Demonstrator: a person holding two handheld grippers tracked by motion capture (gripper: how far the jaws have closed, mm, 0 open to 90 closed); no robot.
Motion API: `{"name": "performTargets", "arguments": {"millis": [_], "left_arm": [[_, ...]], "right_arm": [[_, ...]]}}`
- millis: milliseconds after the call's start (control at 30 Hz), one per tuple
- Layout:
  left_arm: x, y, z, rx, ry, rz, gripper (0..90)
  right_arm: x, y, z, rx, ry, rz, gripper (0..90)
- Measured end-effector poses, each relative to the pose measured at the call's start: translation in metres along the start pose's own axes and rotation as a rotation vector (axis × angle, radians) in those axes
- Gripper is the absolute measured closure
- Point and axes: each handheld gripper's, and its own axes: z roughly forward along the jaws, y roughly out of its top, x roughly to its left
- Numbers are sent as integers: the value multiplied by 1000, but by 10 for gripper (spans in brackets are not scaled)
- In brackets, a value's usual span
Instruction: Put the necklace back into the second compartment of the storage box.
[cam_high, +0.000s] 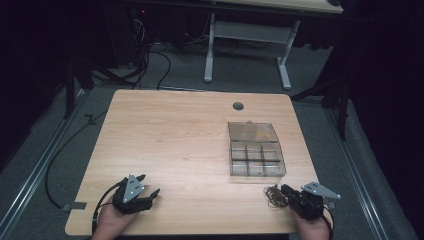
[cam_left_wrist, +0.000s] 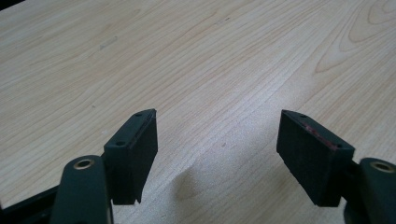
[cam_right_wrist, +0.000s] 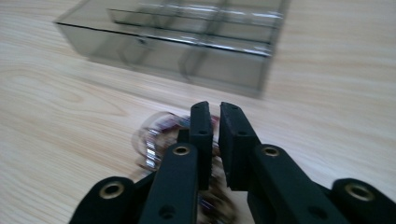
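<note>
1. My left gripper (cam_high: 142, 190) rests low at the lower left of the high view, over bare light wooden table (cam_high: 170, 135). Its jaws stand wide apart with nothing between them, so I judge this hand is only waiting.
2. My right gripper (cam_high: 286, 191) is at the lower right of the high view, right beside a small heap of thin dark elastic bands (cam_high: 274, 196). In the right gripper view the jaws are nearly together, with only a narrow slit between them. The bands (cam_right_wrist: 156, 137) lie blurred under and behind them, and I cannot tell if a band is caught.
3. The clear plastic box with small compartments (cam_high: 257, 161) sits just above the heap, with its lid (cam_high: 252, 132) folded back toward the far side. Probably it is open like this so the bands can go inside.
</note>
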Motion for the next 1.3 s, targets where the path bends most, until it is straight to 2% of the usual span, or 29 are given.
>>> {"name": "performTargets", "arguments": {"millis": [133, 200, 433, 500, 700, 1133, 1200, 1300], "left_arm": [[0, 0, 0, 0, 0, 0, 296], [0, 0, 0, 0, -1, 0, 296], [0, 0, 0, 3, 3, 1, 296], [0, 0, 0, 4, 2, 1, 296], [0, 0, 0, 2, 2, 0, 297], [-1, 0, 1, 4, 3, 4, 297], [-1, 0, 1, 4, 3, 4, 296], [-1, 0, 1, 4, 2, 5, 296]], "right_arm": [[-15, -8, -8, 21, -39, 42, 892], [-19, -12, -9, 31, -43, 49, 899], [-16, -15, -4, 68, -26, 39, 900], [-13, -15, 0, 90, -17, 31, 900], [-6, -14, 4, 107, 6, 10, 900], [30, -6, 22, 127, 104, -92, 897], [32, -3, 24, 124, 88, -98, 890], [32, 2, 24, 95, 86, -63, 841]]}}
